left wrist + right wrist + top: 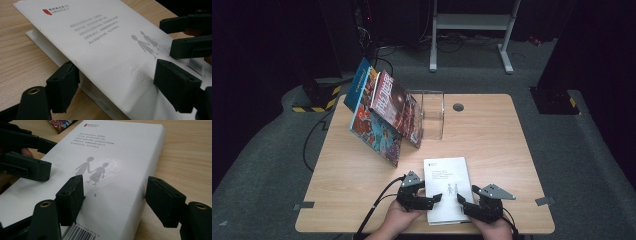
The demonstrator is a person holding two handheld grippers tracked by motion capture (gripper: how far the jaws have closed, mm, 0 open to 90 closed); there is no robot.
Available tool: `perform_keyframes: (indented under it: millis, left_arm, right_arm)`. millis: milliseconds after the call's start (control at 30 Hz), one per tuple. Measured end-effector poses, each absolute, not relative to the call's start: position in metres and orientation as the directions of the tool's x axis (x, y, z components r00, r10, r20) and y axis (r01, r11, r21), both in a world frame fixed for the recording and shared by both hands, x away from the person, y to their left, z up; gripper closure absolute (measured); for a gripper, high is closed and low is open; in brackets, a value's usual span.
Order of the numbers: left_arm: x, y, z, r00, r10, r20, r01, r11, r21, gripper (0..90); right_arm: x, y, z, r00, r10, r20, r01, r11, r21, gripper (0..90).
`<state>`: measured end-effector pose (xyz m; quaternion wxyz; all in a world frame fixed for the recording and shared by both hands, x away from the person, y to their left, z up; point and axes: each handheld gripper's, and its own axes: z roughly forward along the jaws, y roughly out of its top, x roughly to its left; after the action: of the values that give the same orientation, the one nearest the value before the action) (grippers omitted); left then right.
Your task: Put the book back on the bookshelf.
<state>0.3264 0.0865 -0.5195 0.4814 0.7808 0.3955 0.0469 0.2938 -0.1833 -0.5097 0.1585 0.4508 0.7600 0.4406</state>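
1. A white book [447, 189] lies flat on the wooden worktop [492, 145], near the person's edge, back cover up, with two small grey figures and a barcode printed on it.
2. The left hand-held gripper [435, 198] comes in at the book's left edge, jaws spread: in the left gripper view one pad [62, 86] sits against the page block at the side, the other [175, 85] rests on top of the cover.
3. The right hand-held gripper [460, 200] is also spread: in the right gripper view one pad [71, 197] sits on the cover and the other [165, 200] stands just off the spine side. No squeeze visible on either.
4. Farther back on the left, colourful books [384, 115] lean tilted beside a clear acrylic stand [433, 115].
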Motion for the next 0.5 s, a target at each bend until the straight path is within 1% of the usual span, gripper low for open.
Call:
perform_keyframes:
  millis: [167,500]
  left_arm:
    - [0.3258,0.0863,-0.5192,0.68,0.665,-0.307,0.57,-0.217,0.793,22.6]
    - [0.3256,0.0876,-0.5166,0.67,0.677,-0.303,0.564,-0.201,0.801,31.3]
  right_arm:
    - [0.2939,-0.1834,-0.5096,-0.54,0.826,0.161,0.55,0.201,0.811,31.1]
    - [0.2936,-0.184,-0.5095,-0.537,0.828,0.159,0.548,0.2,0.812,31.0]
